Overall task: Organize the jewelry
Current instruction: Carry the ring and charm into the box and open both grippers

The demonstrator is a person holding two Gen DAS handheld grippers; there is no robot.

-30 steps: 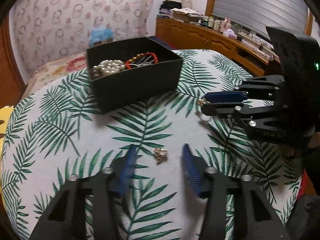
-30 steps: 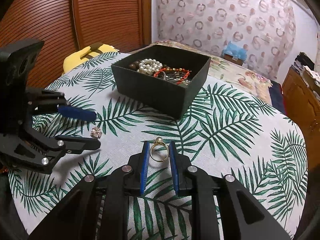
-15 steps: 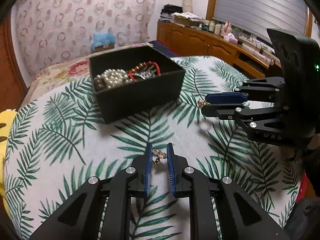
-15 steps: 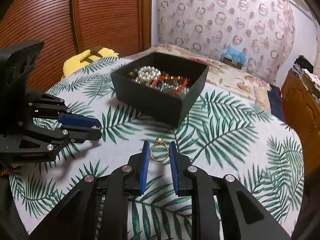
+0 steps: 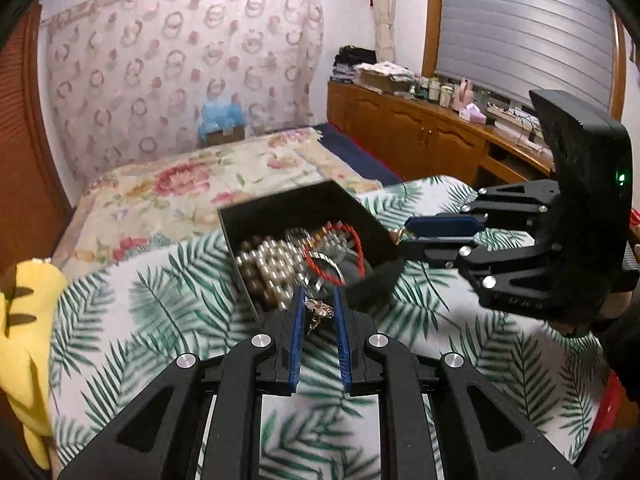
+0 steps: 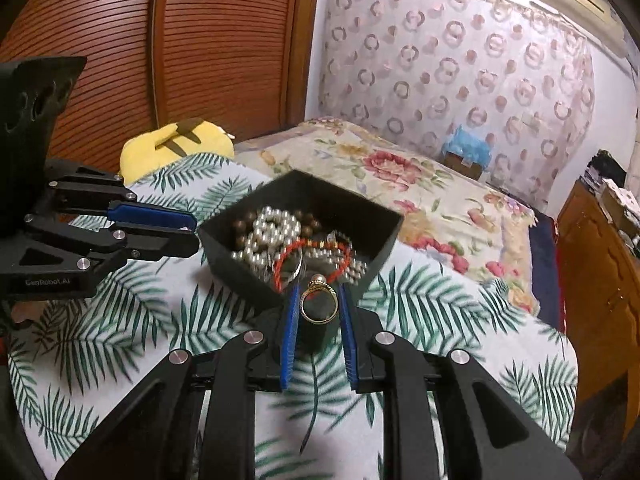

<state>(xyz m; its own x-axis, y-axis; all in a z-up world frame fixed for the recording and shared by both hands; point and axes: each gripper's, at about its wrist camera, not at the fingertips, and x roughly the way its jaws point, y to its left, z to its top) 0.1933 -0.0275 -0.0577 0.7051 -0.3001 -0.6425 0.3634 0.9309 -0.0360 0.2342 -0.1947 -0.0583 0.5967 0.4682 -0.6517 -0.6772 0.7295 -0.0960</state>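
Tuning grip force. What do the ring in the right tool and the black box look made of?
Ring: yellow metal, probably gold-toned, polished; it glints, with a pale bead on top, perhaps a pearl. It is clamped in the right tool.
Black box: matte, thin straight walls with crisp corners; likely cardboard, possibly plastic.

The box [image 6: 256, 280] (pearls [image 6: 272, 232] inside) sits on the tablecloth [image 6: 440, 320], bed [image 6: 400, 184] behind.

Both grippers' fingers [image 5: 297, 312] pinched close.
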